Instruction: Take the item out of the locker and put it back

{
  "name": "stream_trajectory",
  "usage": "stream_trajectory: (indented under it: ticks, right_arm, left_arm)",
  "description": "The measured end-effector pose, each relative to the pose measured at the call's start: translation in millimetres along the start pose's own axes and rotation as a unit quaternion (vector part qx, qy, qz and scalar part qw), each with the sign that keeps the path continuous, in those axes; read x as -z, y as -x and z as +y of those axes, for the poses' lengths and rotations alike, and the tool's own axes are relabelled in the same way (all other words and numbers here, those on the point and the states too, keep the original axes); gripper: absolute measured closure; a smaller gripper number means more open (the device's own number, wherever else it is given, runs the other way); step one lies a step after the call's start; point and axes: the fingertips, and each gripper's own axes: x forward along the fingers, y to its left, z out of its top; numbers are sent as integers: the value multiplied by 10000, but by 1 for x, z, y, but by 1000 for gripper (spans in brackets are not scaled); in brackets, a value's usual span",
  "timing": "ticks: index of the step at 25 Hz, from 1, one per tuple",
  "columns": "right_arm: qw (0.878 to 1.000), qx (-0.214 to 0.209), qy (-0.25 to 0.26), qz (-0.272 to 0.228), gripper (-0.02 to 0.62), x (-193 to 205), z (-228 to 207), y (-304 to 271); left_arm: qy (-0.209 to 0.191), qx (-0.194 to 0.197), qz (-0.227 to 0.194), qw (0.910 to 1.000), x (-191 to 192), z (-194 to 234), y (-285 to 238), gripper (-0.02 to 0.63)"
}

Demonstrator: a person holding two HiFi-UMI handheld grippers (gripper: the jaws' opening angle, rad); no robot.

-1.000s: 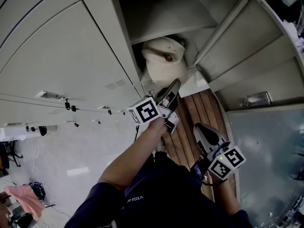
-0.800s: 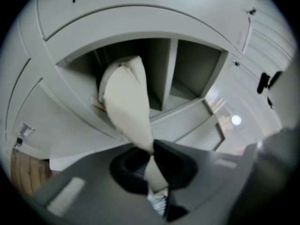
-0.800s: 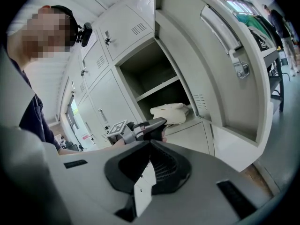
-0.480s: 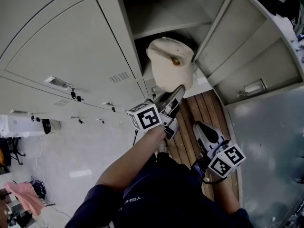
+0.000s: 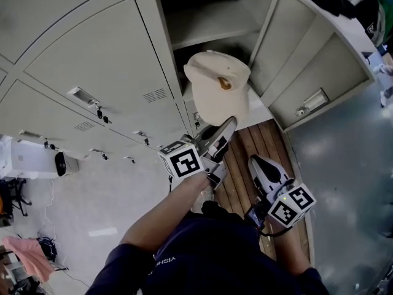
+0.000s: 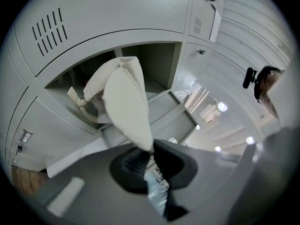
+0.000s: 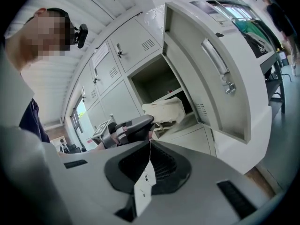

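Navy shirt (image 5: 209, 257), grey left gripper (image 5: 231, 121), right gripper (image 5: 254, 160), black-white marker cubes (image 5: 184, 162)

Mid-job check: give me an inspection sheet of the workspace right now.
Surface: wooden floor strip below the lockers.
Job's things: cream cap at the open locker mouth, door swung wide.
Clutter: pink cloth on the floor, far left.
Grippers: left gripper shut on the cap's edge; right gripper shut, empty.
Cables: dark lead loops beneath the right gripper.
Surroundings: closed lockers at left.
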Motion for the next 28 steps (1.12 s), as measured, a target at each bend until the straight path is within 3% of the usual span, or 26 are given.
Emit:
stream_trajectory:
  ticks: [7, 28]
  right_arm:
    - [9998, 94, 37, -169, 589, 16, 40, 17]
    - [9959, 568, 339, -624, 589, 89, 238, 82]
  left_arm:
    - [-149, 292, 116, 9994, 7, -43, 42, 581]
    - [-375, 972, 356, 9939, 19, -166, 246, 581]
